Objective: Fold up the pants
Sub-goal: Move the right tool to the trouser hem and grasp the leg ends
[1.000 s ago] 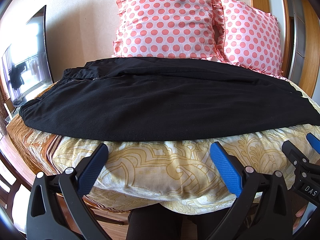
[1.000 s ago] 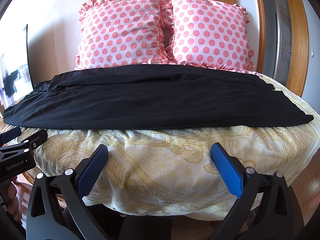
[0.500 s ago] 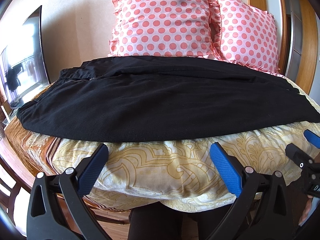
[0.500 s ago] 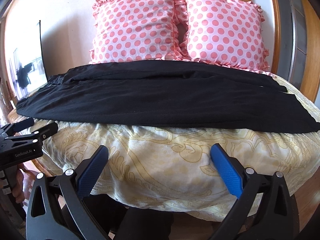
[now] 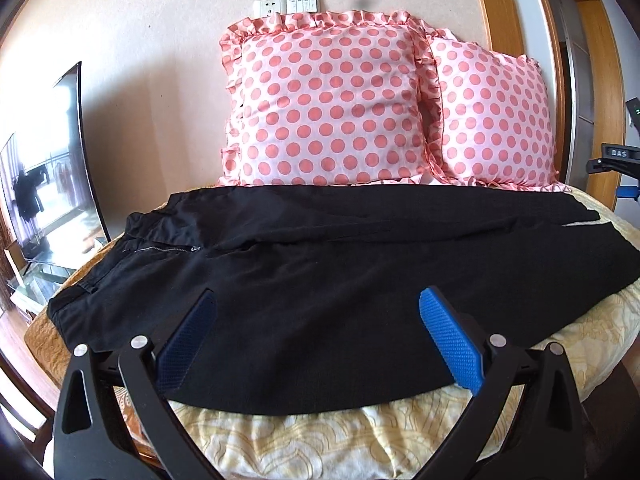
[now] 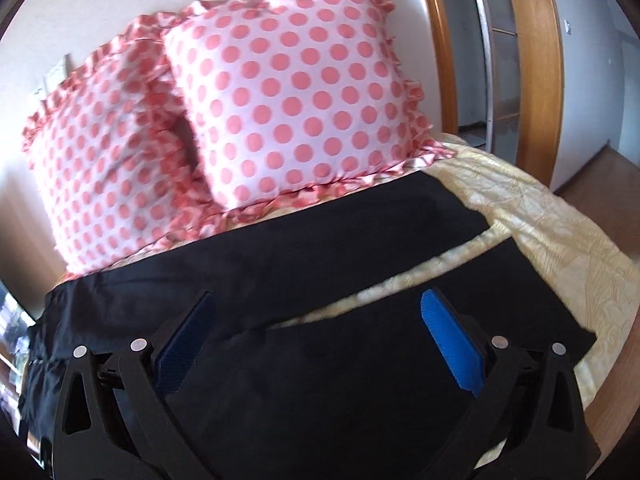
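Black pants [image 5: 320, 272] lie flat across the bed, waistband and zipper at the left, legs running to the right. In the right wrist view the two legs [image 6: 320, 280] part near their ends, with a strip of bedspread between them. My left gripper [image 5: 318, 312] is open and empty, above the near thigh part of the pants. My right gripper [image 6: 320, 312] is open and empty, above the leg ends. Part of the right gripper shows at the right edge of the left wrist view [image 5: 618, 160].
Two pink polka-dot pillows [image 5: 332, 108] [image 6: 296, 92] lean on the wall behind the pants. The yellow patterned bedspread [image 5: 360, 436] [image 6: 560, 216] covers the bed. A dark screen [image 5: 52, 168] on a glass stand is at the left. A wooden door frame [image 6: 536, 60] is at the right.
Both grippers rose and moved forward from the bed's front edge to over the pants. The right one swung right toward the leg ends.
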The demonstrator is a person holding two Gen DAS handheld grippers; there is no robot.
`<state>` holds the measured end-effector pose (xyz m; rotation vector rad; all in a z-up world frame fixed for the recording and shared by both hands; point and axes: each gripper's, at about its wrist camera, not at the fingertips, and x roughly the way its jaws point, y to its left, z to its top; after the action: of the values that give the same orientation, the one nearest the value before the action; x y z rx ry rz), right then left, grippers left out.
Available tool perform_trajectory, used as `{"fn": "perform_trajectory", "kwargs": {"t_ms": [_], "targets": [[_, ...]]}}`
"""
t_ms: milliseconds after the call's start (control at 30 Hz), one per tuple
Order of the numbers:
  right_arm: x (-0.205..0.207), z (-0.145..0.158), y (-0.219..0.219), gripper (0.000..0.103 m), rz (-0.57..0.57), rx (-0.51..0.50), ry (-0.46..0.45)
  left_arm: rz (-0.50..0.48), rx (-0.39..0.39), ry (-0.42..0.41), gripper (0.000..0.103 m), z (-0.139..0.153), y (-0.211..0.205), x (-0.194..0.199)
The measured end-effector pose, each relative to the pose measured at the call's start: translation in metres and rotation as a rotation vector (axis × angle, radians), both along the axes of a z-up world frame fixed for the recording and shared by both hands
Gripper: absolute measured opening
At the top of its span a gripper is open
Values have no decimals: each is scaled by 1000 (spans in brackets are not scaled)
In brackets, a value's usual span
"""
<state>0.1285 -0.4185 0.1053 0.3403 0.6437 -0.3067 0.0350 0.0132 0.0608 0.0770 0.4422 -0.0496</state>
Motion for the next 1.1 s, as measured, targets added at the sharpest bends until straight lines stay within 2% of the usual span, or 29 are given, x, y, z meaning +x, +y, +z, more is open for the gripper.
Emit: {"fn": "perform_trajectory", "kwargs": {"t_ms": [67,167,400,467,500,567,633,800,933,1000,1100], "targets": [[36,-1,-20,102,-68,-50,44,-2,-26,5,101,2,4,11],[84,-10,-51,101,-136,-27,96,14,-30,0,101,5,6,29],[167,-47,-114,83,-307,63,196,39,-55,22,101,14,13,72],[180,-57,-127,72,-346,75,216,47,-63,16,101,15,15,82],[185,-62,-132,70,-362,80,232,53,-65,28,101,14,15,87],[196,-71,-141,61,-395,74,259,14,-116,98,101,9,19,100],[203,-76,-147,61,-429,74,264,4,-179,148,101,4,26,108],[219,-91,-161,61,-494,50,316,32,-239,213,101,-4,38,118],[226,-102,-163,61,-505,5,347,10,-264,260,101,-12,39,123],[230,-103,-159,61,-500,-38,360,-4,-264,277,101,-15,37,125],[227,-102,-158,60,-497,-45,356,-24,-251,290,101,-18,32,125]]}}
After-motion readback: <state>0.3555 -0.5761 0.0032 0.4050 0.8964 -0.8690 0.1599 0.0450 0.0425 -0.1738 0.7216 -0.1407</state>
